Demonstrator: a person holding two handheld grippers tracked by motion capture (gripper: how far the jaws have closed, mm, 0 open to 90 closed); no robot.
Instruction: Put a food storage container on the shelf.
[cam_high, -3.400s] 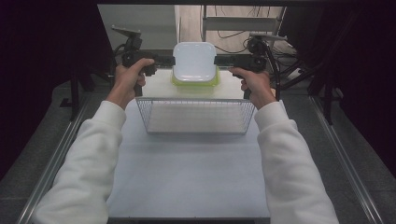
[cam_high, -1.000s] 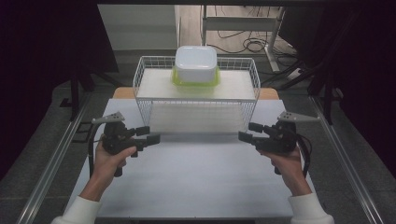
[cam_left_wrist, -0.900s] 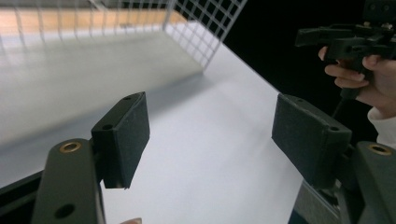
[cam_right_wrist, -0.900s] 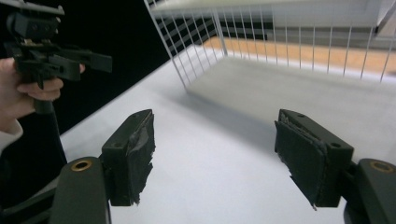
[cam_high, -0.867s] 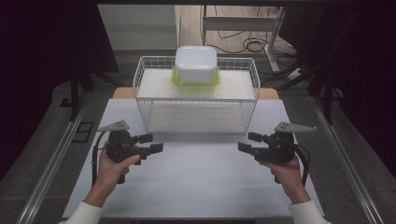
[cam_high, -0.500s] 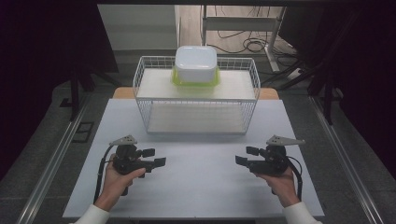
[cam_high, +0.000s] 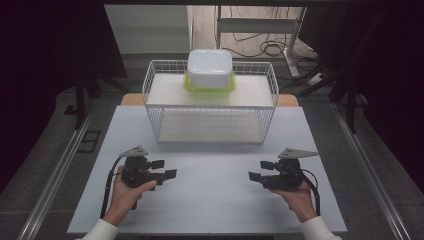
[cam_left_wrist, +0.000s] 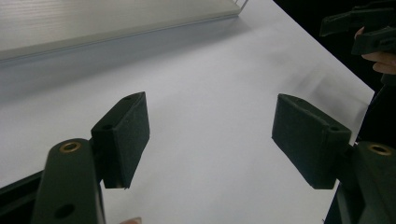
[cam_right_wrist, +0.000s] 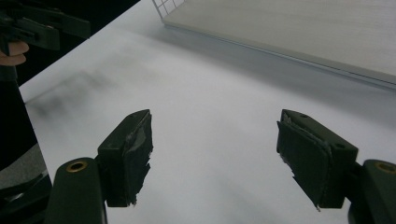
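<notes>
A white lidded container with a green rim (cam_high: 210, 67) sits in the white wire basket (cam_high: 210, 127), toward its back middle. My left gripper (cam_high: 164, 169) rests low over the white table at the front left, held in a hand, its jaws open and empty. In the left gripper view the left gripper (cam_left_wrist: 210, 105) has only bare table between its pads. My right gripper (cam_high: 260, 170) is at the front right, pointing inward, open and empty. The right gripper view shows the right gripper (cam_right_wrist: 215, 119) over bare table, with worn pads (cam_right_wrist: 135, 149).
The white table (cam_high: 215, 200) stretches between the two hands and the basket. A pale board (cam_right_wrist: 303, 32) lies on the basket floor. Metal rails (cam_high: 55, 175) run along both table sides, with dark floor and cables (cam_high: 260, 47) beyond.
The container, earlier held between both grippers above the basket, now lies in it. Both hands have drawn back to the front and, over the last second, sunk close to the table.
</notes>
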